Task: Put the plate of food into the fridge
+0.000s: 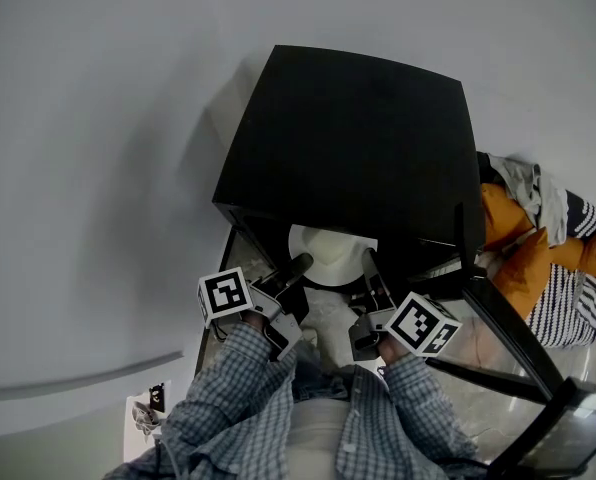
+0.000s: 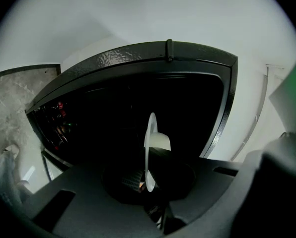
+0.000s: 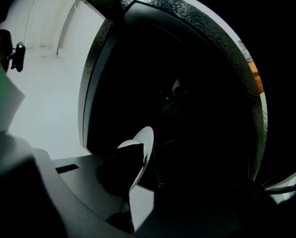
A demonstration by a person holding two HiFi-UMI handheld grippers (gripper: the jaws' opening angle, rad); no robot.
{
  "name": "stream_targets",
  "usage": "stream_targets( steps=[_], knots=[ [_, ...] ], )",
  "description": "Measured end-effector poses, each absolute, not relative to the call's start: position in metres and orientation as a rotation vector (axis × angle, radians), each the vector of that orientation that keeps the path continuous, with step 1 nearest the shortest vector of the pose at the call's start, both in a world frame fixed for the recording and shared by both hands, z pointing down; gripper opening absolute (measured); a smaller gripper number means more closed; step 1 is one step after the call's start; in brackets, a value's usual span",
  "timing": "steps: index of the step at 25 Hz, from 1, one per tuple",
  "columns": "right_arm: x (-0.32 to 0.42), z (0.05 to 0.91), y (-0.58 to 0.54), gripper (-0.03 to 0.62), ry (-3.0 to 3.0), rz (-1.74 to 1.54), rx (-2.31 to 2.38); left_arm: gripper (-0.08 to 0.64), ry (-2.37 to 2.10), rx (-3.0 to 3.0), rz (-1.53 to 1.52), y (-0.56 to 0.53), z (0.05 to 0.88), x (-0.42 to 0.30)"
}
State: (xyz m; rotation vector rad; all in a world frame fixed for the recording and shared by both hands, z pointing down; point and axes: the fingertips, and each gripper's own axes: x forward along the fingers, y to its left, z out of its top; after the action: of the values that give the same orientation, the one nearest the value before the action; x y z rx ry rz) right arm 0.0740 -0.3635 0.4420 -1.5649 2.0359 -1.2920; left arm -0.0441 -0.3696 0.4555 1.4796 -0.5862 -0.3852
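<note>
Round white plate (image 1: pixel 330 251) sits at the mouth of the black box-shaped fridge (image 1: pixel 348 138), partly under its top edge. Left gripper (image 1: pixel 300 264) fingers pinch the plate's left rim, and right gripper (image 1: pixel 369 261) fingers pinch its right rim. The dark cavity lies straight ahead; neither hand is nearer.

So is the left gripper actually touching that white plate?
Touching. The left gripper view shows the white plate edge-on between the jaws of the left gripper, which press on its rim from both sides.
</note>
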Motion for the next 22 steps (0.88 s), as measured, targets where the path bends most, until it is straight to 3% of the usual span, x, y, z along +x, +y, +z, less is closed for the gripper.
stream_targets(
  steps=[6,11,22],
  knots=[
    [0.076,0.44,-0.373,0.061,2.003,-1.263,-1.597,0.018,-0.598,1.478,-0.371,-0.379,0.461,-0.042],
    [0.076,0.435,-0.369,0.121,1.939,-1.309,-1.522,0.018,-0.593,1.482,-0.369,-0.385,0.464,-0.038],
    [0.044,0.447,-0.344,0.125,1.887,-1.495,-1.347,0.018,-0.59,1.468,-0.413,-0.401,0.462,-0.026]
  ],
)
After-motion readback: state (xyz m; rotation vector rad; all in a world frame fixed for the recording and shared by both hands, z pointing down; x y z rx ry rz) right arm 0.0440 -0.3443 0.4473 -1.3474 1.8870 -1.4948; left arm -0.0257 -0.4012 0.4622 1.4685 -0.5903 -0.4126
